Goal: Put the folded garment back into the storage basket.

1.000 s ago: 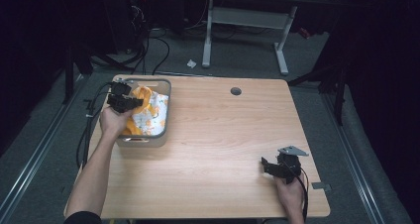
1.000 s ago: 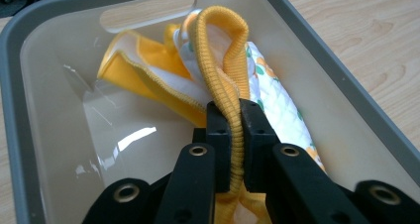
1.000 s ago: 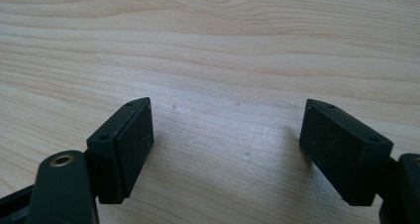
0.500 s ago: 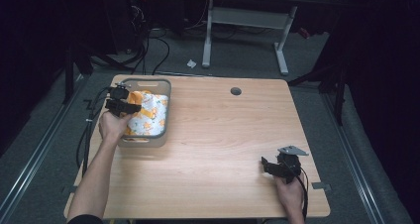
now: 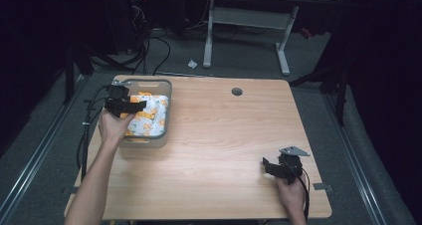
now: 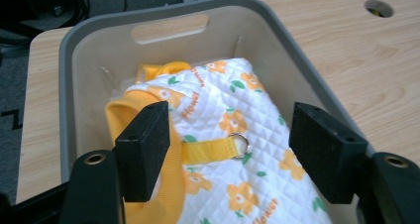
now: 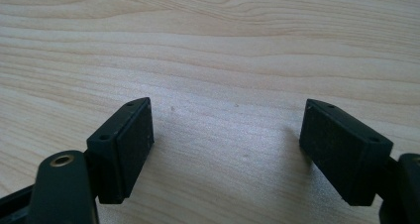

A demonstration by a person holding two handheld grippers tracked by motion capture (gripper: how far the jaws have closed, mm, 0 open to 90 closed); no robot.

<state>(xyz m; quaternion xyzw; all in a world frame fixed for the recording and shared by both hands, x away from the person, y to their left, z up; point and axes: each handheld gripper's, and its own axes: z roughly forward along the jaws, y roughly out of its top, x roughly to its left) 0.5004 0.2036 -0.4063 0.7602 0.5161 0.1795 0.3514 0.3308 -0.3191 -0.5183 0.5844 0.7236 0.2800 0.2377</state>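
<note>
A white quilted cloth piece (image 6: 237, 115) with orange flowers and yellow trim lies in the grey bin (image 6: 163, 8) at the table's left rear. In the high view the cloth (image 5: 152, 116) sits inside the bin (image 5: 168, 110). My left gripper (image 5: 141, 105) hovers over the bin's left side. Its jaws have just been opening and now stand open (image 6: 228, 135) above the cloth, pressing on nothing. A yellow strap with a metal ring (image 6: 241, 143) lies across the cloth. My right gripper (image 5: 267, 166) rests low near the front right of the table, open (image 7: 225, 130) over bare wood.
The wooden table (image 5: 219, 135) has a round cable hole (image 5: 237, 91) near its far edge. Cables trail off the table's left side to the floor (image 5: 87, 130). A white desk frame (image 5: 249, 21) stands beyond the table.
The left gripper has let go of the cloth, which now lies flat in the bin, and the hand has drawn back toward the left and lifted a little. The right hand has stayed still.
</note>
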